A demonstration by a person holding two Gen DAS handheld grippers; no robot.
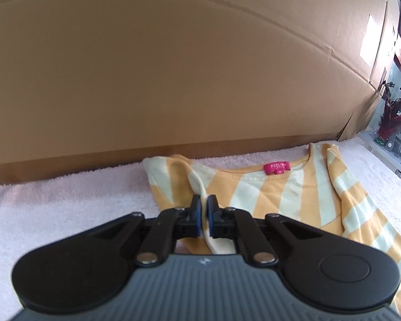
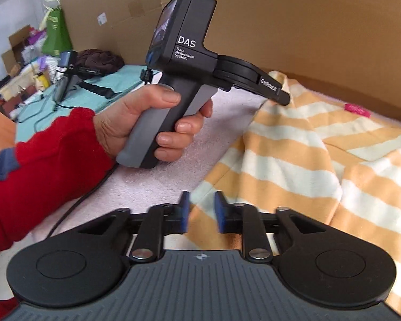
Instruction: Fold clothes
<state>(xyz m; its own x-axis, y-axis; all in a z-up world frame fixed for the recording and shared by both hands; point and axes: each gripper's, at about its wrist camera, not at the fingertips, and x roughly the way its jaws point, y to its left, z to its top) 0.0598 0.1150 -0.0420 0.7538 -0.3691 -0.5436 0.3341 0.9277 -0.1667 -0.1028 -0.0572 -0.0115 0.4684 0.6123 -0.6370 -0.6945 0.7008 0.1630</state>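
An orange and cream striped shirt with a pink neck label lies on a pale pink towel. My left gripper is shut on a fold of the shirt's sleeve edge. In the right wrist view the left gripper is held by a hand in a red sleeve, its tip on the shirt near the collar. My right gripper has its jaws a little apart around the shirt's lower left edge, with fabric between the blue pads.
A large cardboard wall stands right behind the towel. Shelves with clutter are at the far right. A teal cloth with cables, a dark garment and a green bag lies to the left.
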